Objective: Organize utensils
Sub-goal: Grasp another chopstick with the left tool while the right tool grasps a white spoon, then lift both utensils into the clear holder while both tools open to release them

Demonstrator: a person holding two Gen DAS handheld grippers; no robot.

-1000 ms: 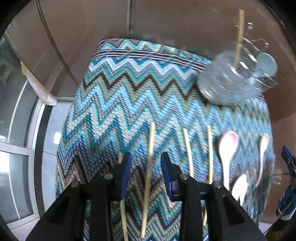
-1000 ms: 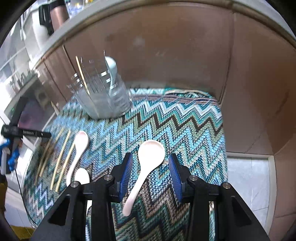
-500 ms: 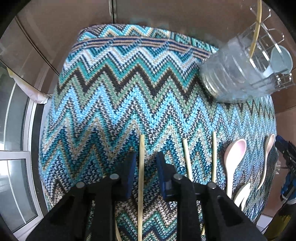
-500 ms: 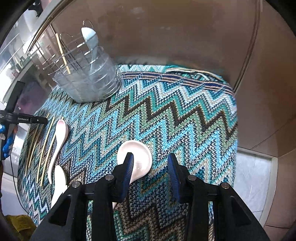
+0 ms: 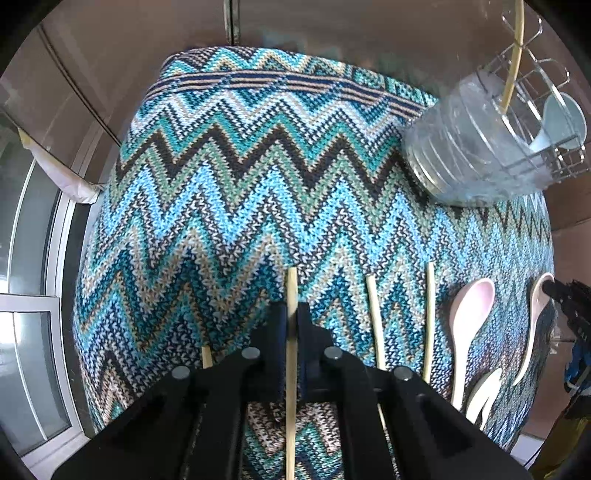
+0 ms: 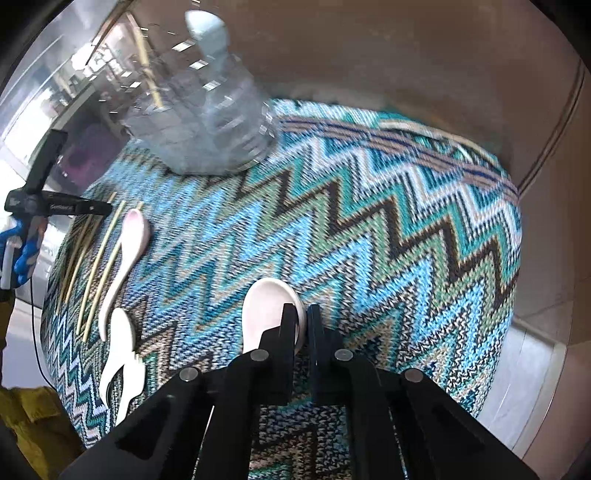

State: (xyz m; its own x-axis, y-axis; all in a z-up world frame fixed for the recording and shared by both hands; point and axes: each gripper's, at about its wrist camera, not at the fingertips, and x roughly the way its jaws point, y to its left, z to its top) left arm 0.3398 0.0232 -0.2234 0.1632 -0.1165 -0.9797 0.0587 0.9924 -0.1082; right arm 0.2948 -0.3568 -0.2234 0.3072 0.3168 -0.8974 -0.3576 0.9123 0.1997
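My left gripper (image 5: pixel 291 314) is shut on a bamboo chopstick (image 5: pixel 291 291) that lies on the zigzag cloth (image 5: pixel 240 192). Two more chopsticks (image 5: pixel 373 314) and white spoons (image 5: pixel 469 321) lie to its right. My right gripper (image 6: pixel 302 317) is shut on the bowl edge of a white spoon (image 6: pixel 266 306) low over the cloth. A clear utensil holder (image 5: pixel 491 147) at the far right holds one chopstick and one pale spoon; it also shows blurred in the right wrist view (image 6: pixel 199 122).
Brown cabinet panels (image 5: pixel 295 26) close off the far side of the cloth. Window frames (image 5: pixel 33 277) stand at the left. In the right wrist view chopsticks (image 6: pixel 96 266) and two spoons (image 6: pixel 125 254) lie at the left, with the other gripper (image 6: pixel 55 206) above them.
Both grippers have gone from open to shut, the left on the chopstick between its fingers, the right on the spoon's bowl. Both have come down closer to the cloth.
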